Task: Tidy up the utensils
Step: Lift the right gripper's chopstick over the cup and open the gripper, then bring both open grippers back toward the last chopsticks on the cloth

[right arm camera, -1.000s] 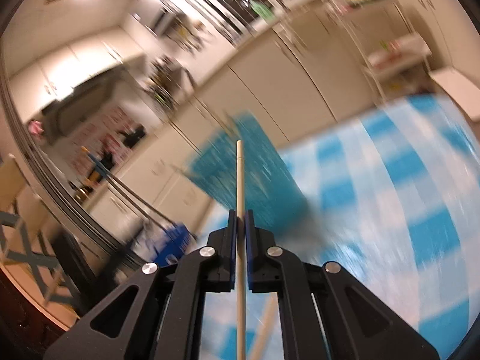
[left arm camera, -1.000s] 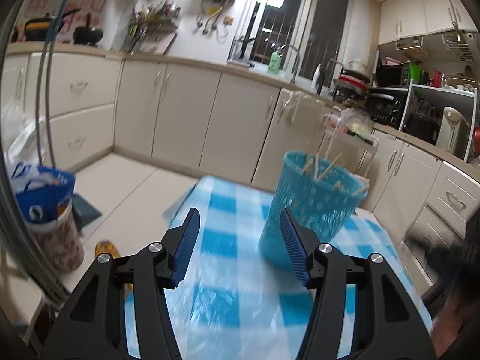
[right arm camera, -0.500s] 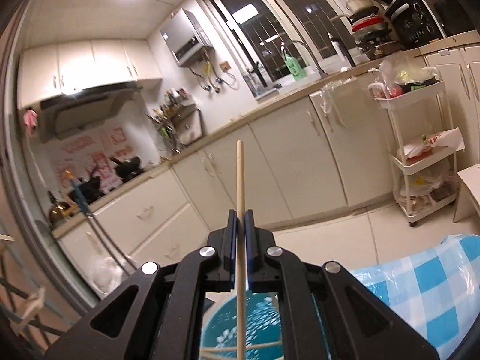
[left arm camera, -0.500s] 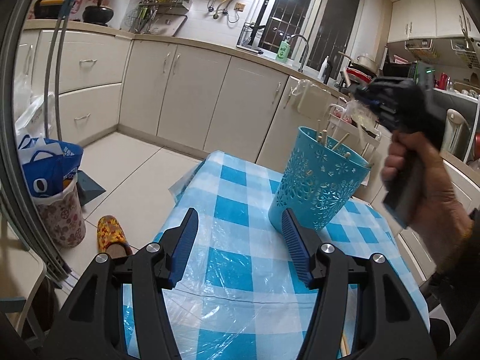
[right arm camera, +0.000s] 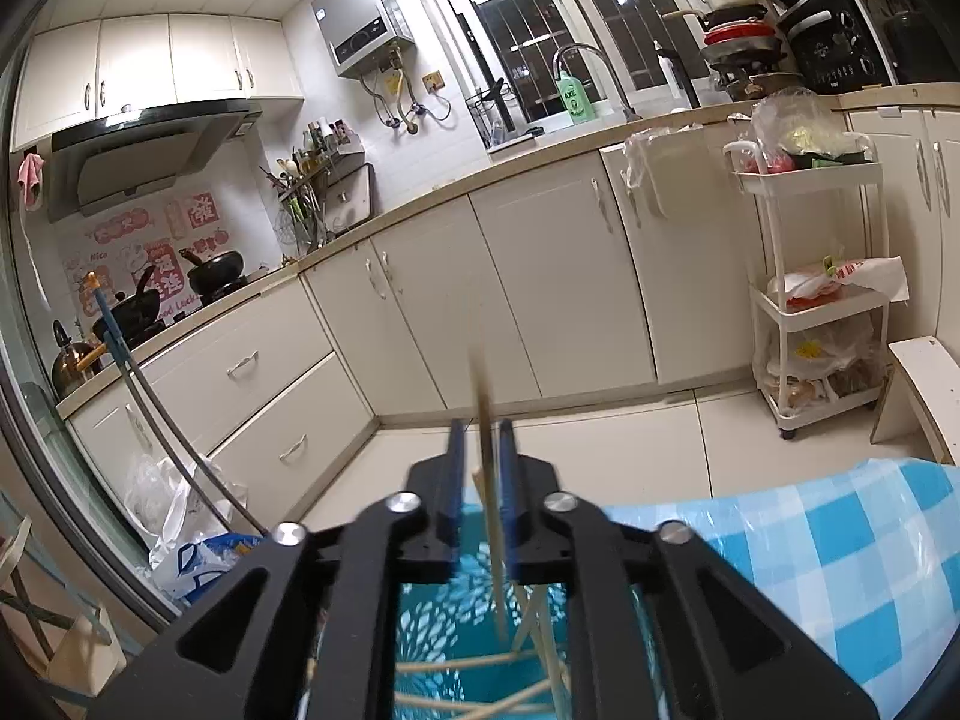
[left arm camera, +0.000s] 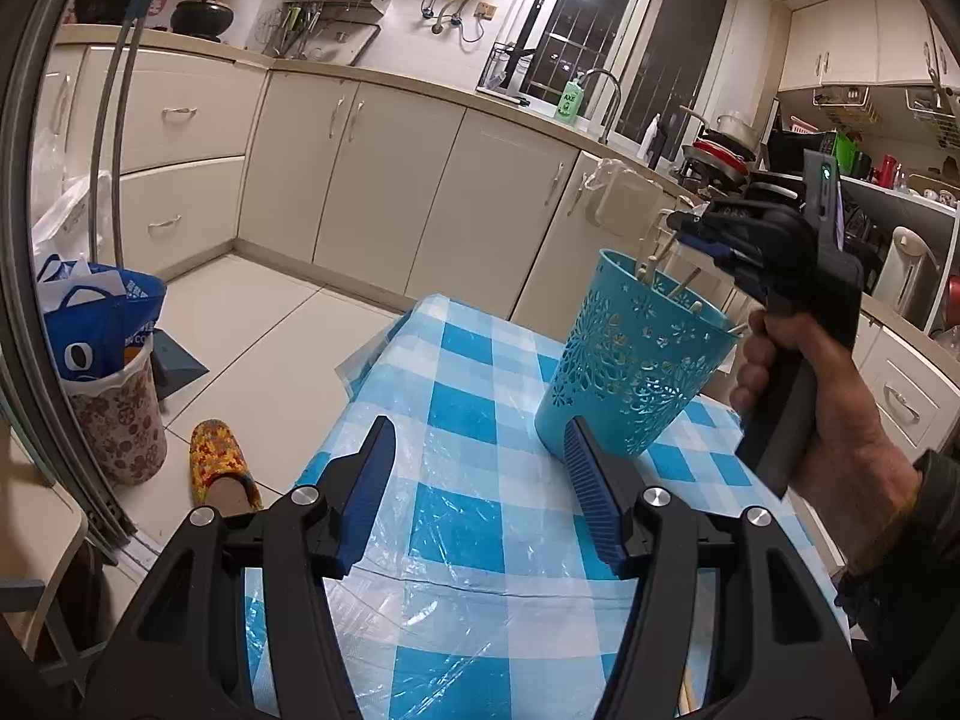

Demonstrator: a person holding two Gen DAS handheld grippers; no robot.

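A turquoise cut-out utensil basket (left arm camera: pixel 633 363) stands on the blue checked tablecloth (left arm camera: pixel 480 498) with several wooden chopsticks (left arm camera: pixel 651 264) in it. My left gripper (left arm camera: pixel 480 483) is open and empty, low over the cloth just left of the basket. My right gripper (left arm camera: pixel 684 222) hovers over the basket's rim. In the right wrist view its jaws (right arm camera: pixel 480 468) stand slightly apart, and a blurred chopstick (right arm camera: pixel 489 480) slips down between them into the basket (right arm camera: pixel 468 630).
Cream kitchen cabinets (left arm camera: pixel 384 180) run along the far wall. A floral bin with a blue bag (left arm camera: pixel 99 360) and a slipper (left arm camera: pixel 219 468) sit on the floor at left. A white trolley (right arm camera: pixel 822 300) stands at right. A chopstick end (left arm camera: pixel 687 699) lies at the table's near edge.
My right gripper has opened a little over the basket and the chopstick it held is dropping in. My left gripper has stayed open and nearly still.
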